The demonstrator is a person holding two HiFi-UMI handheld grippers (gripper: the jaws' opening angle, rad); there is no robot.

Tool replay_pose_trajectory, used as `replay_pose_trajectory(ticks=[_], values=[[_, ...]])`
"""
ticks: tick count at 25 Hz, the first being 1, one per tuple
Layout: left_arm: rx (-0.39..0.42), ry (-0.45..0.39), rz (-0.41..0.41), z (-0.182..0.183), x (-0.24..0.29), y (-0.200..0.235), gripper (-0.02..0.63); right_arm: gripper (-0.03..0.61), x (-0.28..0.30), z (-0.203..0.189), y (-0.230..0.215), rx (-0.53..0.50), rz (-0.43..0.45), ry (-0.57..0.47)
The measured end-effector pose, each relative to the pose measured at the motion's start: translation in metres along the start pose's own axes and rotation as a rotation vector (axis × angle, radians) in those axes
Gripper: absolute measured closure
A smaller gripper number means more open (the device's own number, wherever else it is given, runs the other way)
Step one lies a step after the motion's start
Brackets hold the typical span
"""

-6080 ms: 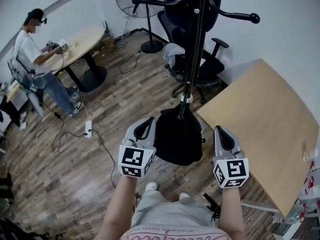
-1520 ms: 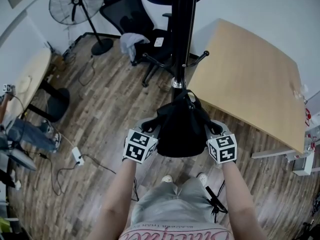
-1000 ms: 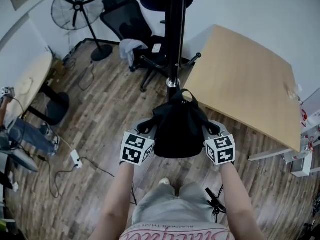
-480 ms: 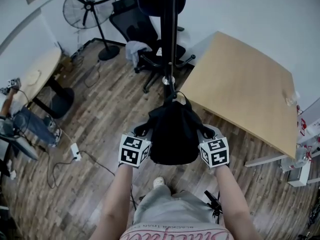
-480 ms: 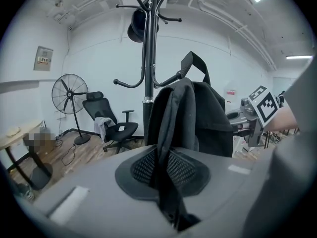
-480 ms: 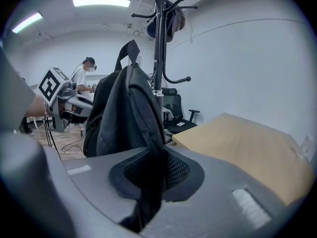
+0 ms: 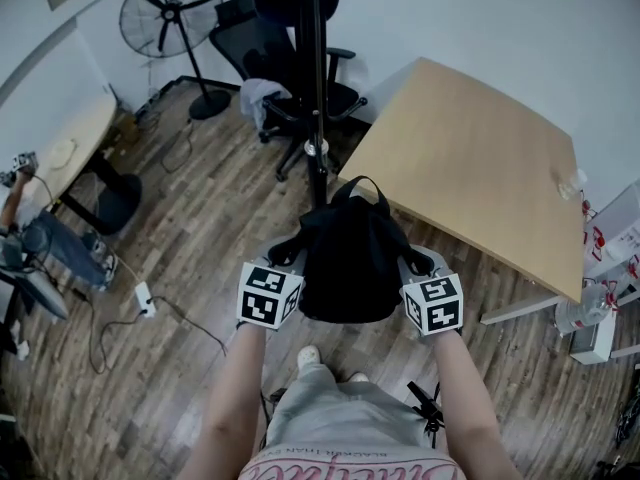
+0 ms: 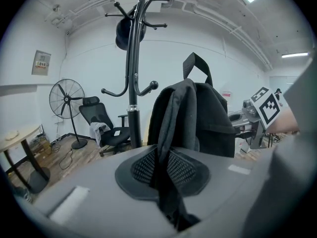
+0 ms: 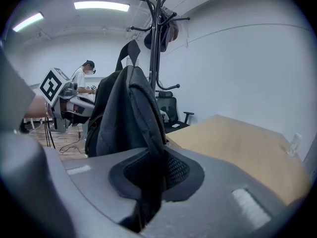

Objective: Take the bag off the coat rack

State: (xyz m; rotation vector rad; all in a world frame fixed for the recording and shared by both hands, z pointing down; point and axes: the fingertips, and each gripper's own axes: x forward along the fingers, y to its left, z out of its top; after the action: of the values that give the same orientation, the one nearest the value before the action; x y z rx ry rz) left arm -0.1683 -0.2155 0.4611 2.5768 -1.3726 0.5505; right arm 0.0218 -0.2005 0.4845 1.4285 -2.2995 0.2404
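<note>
The black bag (image 7: 345, 263) hangs between both grippers, in front of my legs and clear of the coat rack (image 7: 317, 118). Its handle loop (image 7: 358, 186) stands free, touching no hook. My left gripper (image 7: 286, 256) is shut on a fold of the bag's left side, seen close in the left gripper view (image 8: 166, 167). Fabric on the bag's right side is pinched by my right gripper (image 7: 417, 262), whose own view (image 9: 152, 171) shows it shut. The rack (image 8: 132, 83) stands just behind the bag (image 8: 198, 118), with a dark item hung at its top.
A wooden table (image 7: 470, 178) stands to the right, its near corner close to the bag. Behind the rack are an office chair (image 7: 290, 68) and a floor fan (image 7: 165, 13). A round table (image 7: 60, 148), a seated person (image 7: 30, 238) and floor cables (image 7: 140, 298) lie left.
Both grippers, once open beside the hanging bag, now grip it. Over the last second the bag has come back from the rack pole and its loop is free.
</note>
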Motion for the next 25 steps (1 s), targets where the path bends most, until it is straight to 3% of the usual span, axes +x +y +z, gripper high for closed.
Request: replay_pose_trajectory(ticks=[11, 25], values=[[0.096, -0.170, -0.067, 0.065, 0.008, -0.060, 0.561, 0.548, -0.075, 0.025, -0.055, 0.007, -0.197, -0.117], [0.175, -0.432, -0.195, 0.197, 0.017, -0.112, 0.561, 0.548, -0.165, 0.098, -0.123, 0.002, -0.454, -0.292]])
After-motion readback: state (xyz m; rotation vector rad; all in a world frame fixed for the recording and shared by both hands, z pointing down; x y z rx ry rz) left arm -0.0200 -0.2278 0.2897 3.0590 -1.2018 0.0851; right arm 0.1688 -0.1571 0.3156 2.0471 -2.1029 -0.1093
